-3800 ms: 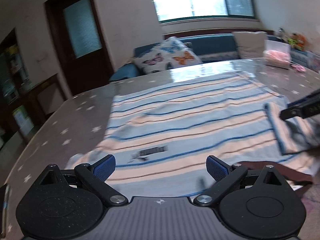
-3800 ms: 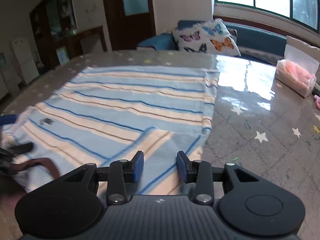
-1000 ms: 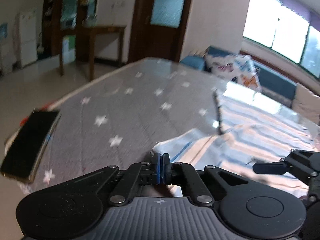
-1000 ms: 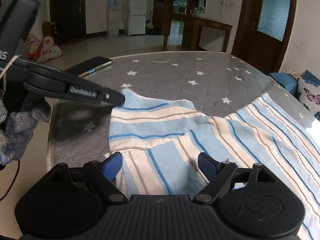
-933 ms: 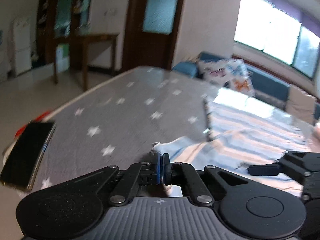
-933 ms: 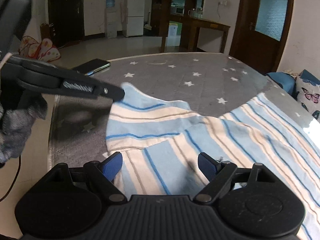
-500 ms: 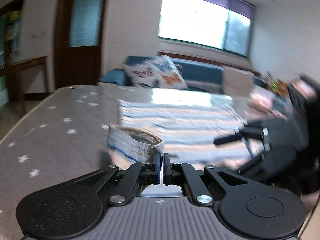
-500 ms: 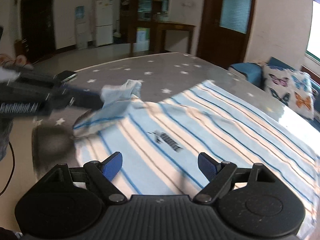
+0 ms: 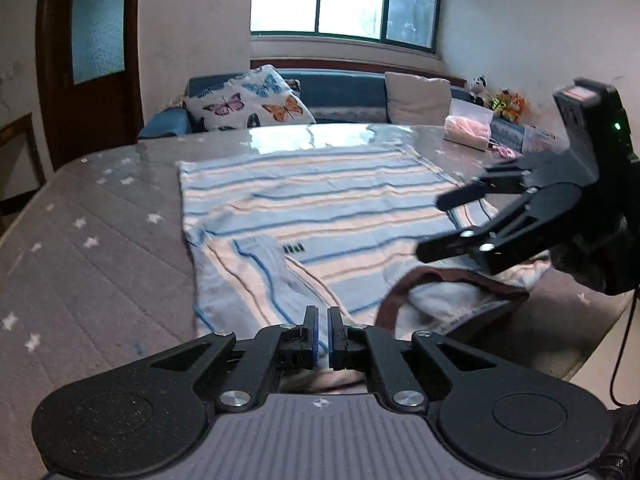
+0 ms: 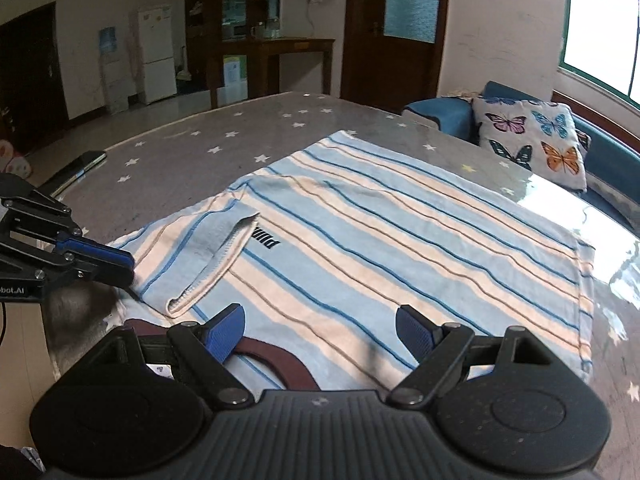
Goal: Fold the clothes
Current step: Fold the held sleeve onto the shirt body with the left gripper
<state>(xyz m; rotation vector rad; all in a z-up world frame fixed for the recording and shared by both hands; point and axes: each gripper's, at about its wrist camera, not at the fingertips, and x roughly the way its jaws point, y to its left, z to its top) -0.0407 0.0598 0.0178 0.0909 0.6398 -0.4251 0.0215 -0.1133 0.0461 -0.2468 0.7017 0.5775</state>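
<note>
Left gripper (image 9: 322, 338), nearest in the left wrist view: fingers (image 9: 310, 334) almost together, only a thin slit between the blue pads. Whether cloth is caught in that slit cannot be told; the folded sleeve (image 9: 276, 280) lies directly ahead of the tips.

Right gripper (image 10: 320, 330), nearest in the right wrist view: fingers (image 10: 226, 328) spread wide, nothing between them, poised above the near hem of the garment by the brown collar (image 10: 276, 364).

Striped T-shirt (image 10: 400, 248): pale blue and cream with thin blue lines, spread flat on the grey, star-patterned surface (image 10: 200, 148), its collar at the near edge. The left sleeve is turned inward over the chest, its cuff ending just beside a small black printed logo (image 10: 266, 242). The rest of the body lies smooth toward the far edge of the surface.

Left of the shirt: a dark phone (image 10: 82, 166) lies flat near the surface's left rim, well apart from the cloth.

Far right on the surface: a clear box with pink contents (image 9: 468, 130).

Beyond the surface: a blue sofa (image 9: 340, 92) carrying a butterfly-print cushion (image 9: 248, 100), under a bright window (image 9: 344, 0).
</note>
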